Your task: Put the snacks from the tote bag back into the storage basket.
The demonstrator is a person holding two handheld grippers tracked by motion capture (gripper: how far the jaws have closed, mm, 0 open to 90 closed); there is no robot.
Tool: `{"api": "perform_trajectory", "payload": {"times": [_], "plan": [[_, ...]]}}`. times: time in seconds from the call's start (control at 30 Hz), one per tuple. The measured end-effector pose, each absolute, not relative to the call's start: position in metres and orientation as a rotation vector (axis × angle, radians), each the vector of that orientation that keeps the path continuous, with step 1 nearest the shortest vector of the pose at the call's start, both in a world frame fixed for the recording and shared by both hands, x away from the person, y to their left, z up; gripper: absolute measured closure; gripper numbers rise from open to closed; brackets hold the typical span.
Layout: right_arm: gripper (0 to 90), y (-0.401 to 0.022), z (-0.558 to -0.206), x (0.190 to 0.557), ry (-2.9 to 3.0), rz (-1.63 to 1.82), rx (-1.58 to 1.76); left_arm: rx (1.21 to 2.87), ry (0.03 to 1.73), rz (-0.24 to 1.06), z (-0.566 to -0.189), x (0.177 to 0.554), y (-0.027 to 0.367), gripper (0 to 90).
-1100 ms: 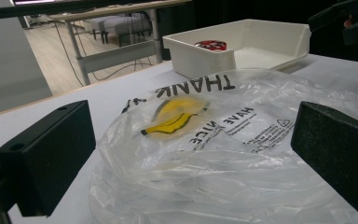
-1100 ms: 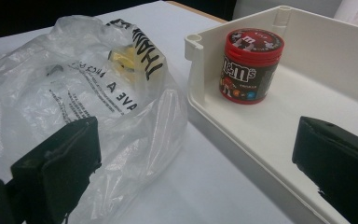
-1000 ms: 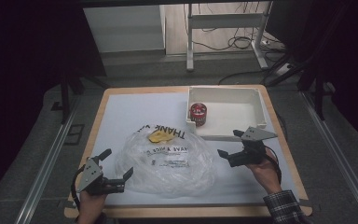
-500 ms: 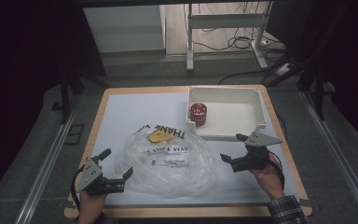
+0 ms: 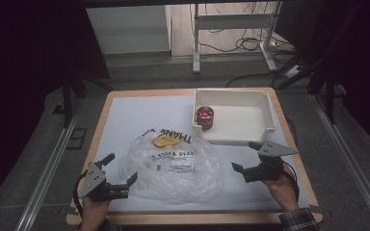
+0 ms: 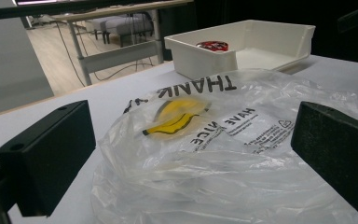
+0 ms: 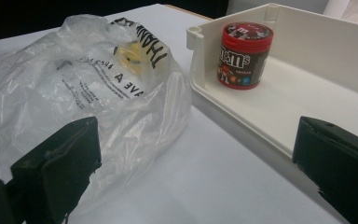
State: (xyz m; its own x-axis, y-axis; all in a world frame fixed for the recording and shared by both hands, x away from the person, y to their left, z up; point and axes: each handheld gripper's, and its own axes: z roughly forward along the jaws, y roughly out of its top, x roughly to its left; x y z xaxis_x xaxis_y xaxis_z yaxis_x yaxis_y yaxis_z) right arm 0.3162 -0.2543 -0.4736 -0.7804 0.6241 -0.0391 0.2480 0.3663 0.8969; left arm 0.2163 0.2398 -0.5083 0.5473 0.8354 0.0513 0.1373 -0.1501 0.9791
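Note:
A clear plastic bag point(image 5: 171, 166) printed with black lettering and a yellow smiley lies crumpled in the middle of the table. It also lies close ahead as the bag point(image 6: 214, 154) in the left gripper view and the bag point(image 7: 88, 84) in the right gripper view. My left gripper point(image 5: 121, 171) is open at the bag's left edge, jaws either side of the plastic. My right gripper point(image 5: 248, 158) is open to the right of the bag, with nothing between its jaws. A red candy jar point(image 5: 204, 118) stands in the left corner of the white tray point(image 5: 265, 115), and appears as the jar point(image 7: 243, 55) in the right gripper view.
The white mat point(image 5: 130, 115) covers the wooden tabletop, bare at the back left. The white tray point(image 7: 335, 60) has low walls and an open front side. A metal frame and cables point(image 5: 231, 33) stand on the floor beyond the table.
My right gripper has drifted down and slightly right, away from the tray's front edge. The left gripper and the bag have stayed put.

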Motion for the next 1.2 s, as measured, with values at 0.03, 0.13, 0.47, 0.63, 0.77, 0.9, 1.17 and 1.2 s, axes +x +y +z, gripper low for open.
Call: {"api": "perform_trajectory", "payload": {"times": [0.03, 0.13, 0.47, 0.63, 0.77, 0.9, 1.17, 1.2], "plan": [[1.3, -0.254, -0.474, 0.316, 2.26, 1.386, 0.762, 1.63, 0.837, 0.755, -0.508, 0.216, 0.24, 0.0], [1.3, -0.258, -0.474, 0.311, 2.248, 1.388, 0.762, 1.631, 0.837, 0.755, -0.508, 0.216, 0.24, 0.0], [1.4, -0.269, -0.473, 0.298, 2.221, 1.391, 0.769, 1.633, 0.837, 0.755, -0.508, 0.216, 0.239, 0.0], [1.3, -0.277, -0.473, 0.292, 2.202, 1.383, 0.785, 1.633, 0.837, 0.755, -0.508, 0.216, 0.239, 0.0], [1.3, -0.28, -0.472, 0.289, 2.189, 1.377, 0.794, 1.633, 0.837, 0.756, -0.508, 0.216, 0.239, 0.0], [1.4, -0.285, -0.472, 0.283, 2.171, 1.368, 0.799, 1.633, 0.837, 0.755, -0.508, 0.216, 0.239, 0.0], [1.2, -0.295, -0.472, 0.27, 2.119, 1.403, 0.833, 1.635, 0.837, 0.756, -0.509, 0.217, 0.239, 0.0], [1.2, -0.296, -0.471, 0.269, 2.112, 1.409, 0.836, 1.635, 0.837, 0.756, -0.509, 0.217, 0.239, 0.0]]}}
